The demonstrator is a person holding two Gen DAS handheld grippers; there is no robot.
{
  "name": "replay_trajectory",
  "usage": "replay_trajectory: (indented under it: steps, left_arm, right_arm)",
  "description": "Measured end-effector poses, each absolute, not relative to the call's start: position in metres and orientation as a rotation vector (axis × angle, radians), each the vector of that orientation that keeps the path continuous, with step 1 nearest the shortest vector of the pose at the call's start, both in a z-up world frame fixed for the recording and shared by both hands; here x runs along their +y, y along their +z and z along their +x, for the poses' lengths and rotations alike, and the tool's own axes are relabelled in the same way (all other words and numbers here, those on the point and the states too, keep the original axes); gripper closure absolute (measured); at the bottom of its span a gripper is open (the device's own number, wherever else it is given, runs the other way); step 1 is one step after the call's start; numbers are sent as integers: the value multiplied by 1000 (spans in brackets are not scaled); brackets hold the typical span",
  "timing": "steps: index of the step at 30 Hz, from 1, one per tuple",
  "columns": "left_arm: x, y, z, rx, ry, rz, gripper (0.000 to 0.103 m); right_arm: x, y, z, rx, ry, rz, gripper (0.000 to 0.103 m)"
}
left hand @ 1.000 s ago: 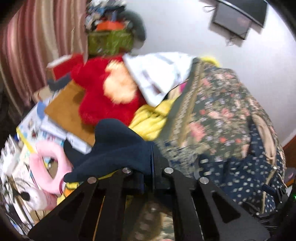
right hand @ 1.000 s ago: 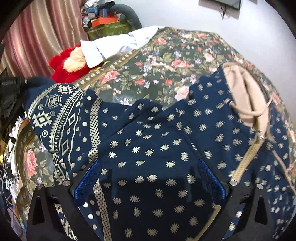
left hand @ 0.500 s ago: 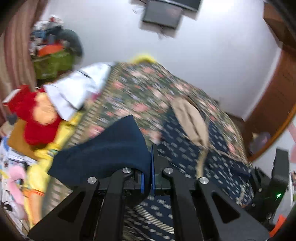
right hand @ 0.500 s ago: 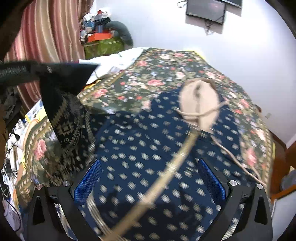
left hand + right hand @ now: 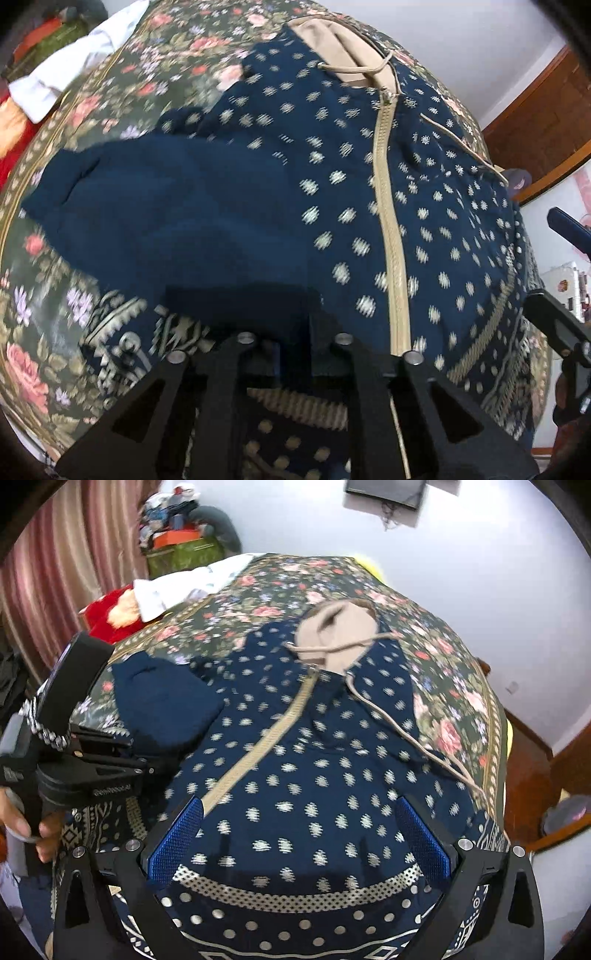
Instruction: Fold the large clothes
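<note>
Since a second ago the left gripper (image 5: pixel 293 347) has carried the plain navy sleeve (image 5: pixel 177 206) in from the cluttered left side and laid it across the chest of the hoodie (image 5: pixel 424 221). Its jaws have just been opening: they now stand slightly apart, with the sleeve's cuff end between them, dark and blurred, so I cannot tell whether the pads have fully let go of the cloth.

That hoodie, navy with pale dots and a beige zipper (image 5: pixel 388 221), lies face up on the floral bedspread (image 5: pixel 454 686), its beige-lined hood (image 5: pixel 338 622) toward the far wall and its patterned hem at the near edge. The folded sleeve covers the left half of the chest and stops short of the zipper.

From the right wrist view, the right gripper (image 5: pixel 299 840) hovers above the hem with its blue pads (image 5: pixel 177 838) wide apart and nothing between them, while a hand (image 5: pixel 26 823) holds the left tool at the left.

The risk, as I judge it, is in the withdrawal. If the left tool pulls back while cloth clings to a pad, the sleeve will drag off the chest and the fold will open again. A loose drawstring (image 5: pixel 402 734) trails over the right side and could snag when that half is folded
</note>
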State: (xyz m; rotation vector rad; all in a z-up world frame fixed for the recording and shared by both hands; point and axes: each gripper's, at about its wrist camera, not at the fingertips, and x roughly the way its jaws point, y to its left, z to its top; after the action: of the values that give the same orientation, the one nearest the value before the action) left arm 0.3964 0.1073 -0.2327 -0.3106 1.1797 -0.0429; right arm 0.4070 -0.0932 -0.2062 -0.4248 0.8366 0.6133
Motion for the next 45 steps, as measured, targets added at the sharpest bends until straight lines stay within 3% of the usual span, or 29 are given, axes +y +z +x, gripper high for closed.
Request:
replay_trajectory:
  steps: [2, 4, 5, 13, 22, 30, 35, 38, 45]
  left_arm:
    - [121, -224, 386, 1177, -41, -338, 63]
    - [139, -209, 372, 1136, -21, -351, 49]
    - [150, -199, 362, 1105, -6, -347, 47]
    - [256, -156, 314, 980, 215, -295, 42]
    - [345, -179, 286, 996, 359, -344, 42]
    - [354, -202, 300, 1013, 335, -355, 42]
    - [343, -211, 310, 1023, 314, -315, 42]
    - [335, -212, 312, 1025, 307, -289, 42]
    - [314, -205, 313, 1037, 283, -255, 42]
  right_arm:
    - [-78, -202, 400, 815, 640, -449, 0]
    - [-63, -198, 394, 798, 668, -457, 0]
    - [-51, -195, 391, 789, 688, -456, 0]
    - [47, -206, 378, 795, 795, -487, 0]
    - [165, -274, 392, 939, 861, -545, 1]
    - [200, -303, 412, 967, 853, -524, 25]
    - [208, -304, 419, 981, 836, -493, 75]
    - [200, -299, 426, 971, 814, -462, 90]
    - [149, -255, 422, 879, 764, -428, 94]
